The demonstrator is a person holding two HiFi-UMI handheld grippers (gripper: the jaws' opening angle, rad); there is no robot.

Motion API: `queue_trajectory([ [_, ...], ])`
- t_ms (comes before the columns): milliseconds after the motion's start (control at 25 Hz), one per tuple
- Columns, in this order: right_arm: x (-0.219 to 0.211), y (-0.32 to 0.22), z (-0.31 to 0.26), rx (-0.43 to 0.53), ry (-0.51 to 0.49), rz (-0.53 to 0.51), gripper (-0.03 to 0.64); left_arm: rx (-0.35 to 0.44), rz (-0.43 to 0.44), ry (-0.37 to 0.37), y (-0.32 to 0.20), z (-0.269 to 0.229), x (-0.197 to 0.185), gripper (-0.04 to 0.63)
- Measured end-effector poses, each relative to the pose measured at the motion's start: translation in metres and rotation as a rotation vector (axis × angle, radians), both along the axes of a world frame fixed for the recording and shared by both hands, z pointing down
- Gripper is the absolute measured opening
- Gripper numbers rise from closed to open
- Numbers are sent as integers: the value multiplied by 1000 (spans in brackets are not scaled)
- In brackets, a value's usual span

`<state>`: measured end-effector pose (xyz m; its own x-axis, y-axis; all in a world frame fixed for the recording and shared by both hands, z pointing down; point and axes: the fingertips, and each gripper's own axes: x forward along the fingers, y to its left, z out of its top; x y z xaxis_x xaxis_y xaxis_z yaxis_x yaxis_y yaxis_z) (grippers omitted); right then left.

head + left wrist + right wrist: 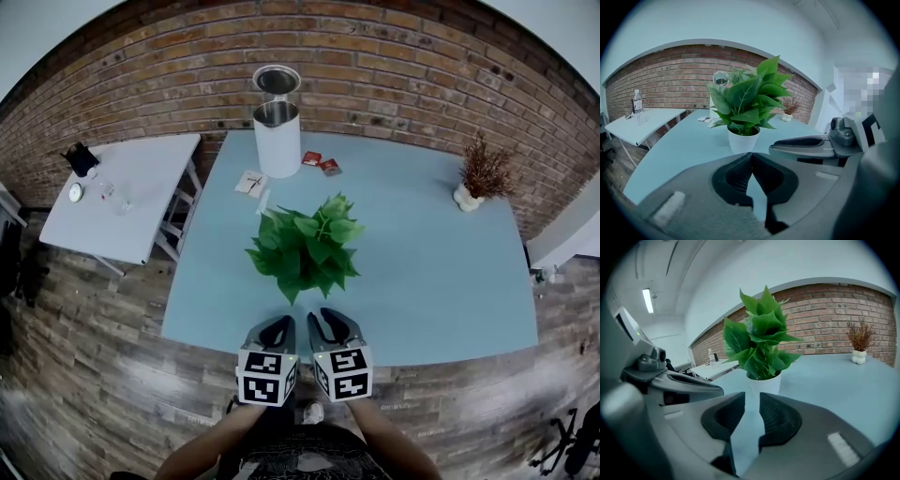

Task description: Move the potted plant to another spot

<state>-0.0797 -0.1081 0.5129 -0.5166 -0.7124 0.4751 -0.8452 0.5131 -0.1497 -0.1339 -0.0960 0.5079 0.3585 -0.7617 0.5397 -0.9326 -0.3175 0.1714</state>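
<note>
**Plant stands mid-worktop, both grippers just short of it**

The plant point(305, 246) stands upright in its white pot point(744, 139), near the middle of the blue worktop point(431, 272). Nothing touches it.

Your left gripper point(277, 326) is just in front of the plant, on your side of it. Its jaws are pressed together at the tips and have nothing in them. In the left gripper view the pot stands just past the jaw tips, but apart from them.

Your right gripper point(333, 324) is close beside the left one, also just in front of the plant. Its jaws are a little way apart, with a thin gap and nothing in it. In the right gripper view the pot shows past that gap, not touching.

Behind the plant, close to the brick wall point(394, 56), stands a tall white bin point(277, 127). Some small papers point(251, 183) lie between the bin and the plant, and red packets point(321, 164) lie just beside the bin. Far to the right of the plant is a small white vase point(467, 197) with dry twigs. Off to the left of the plant, apart from the worktop, is a small white table point(141, 202).
</note>
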Motion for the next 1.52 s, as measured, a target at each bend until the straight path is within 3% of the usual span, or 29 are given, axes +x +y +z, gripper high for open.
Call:
queue_trajectory([
  [320, -10, -32, 10, 14, 40, 49, 156, -21, 23, 0, -23, 10, -20, -2],
  [760, -19, -67, 29, 1, 98, 127, 370, -44, 48, 12, -50, 23, -45, -2],
  [1040, -34, -88, 37, 16, 134, 121, 456, -41, 81, 12, -65, 24, -59, -2],
  [1280, -38, -100, 43, 9, 139, 179, 504, -40, 128, 13, -74, 25, -62, -2],
  [1520, -37, -113, 45, 26, 147, 216, 508, -38, 159, 23, -80, 28, -59, -2],
])
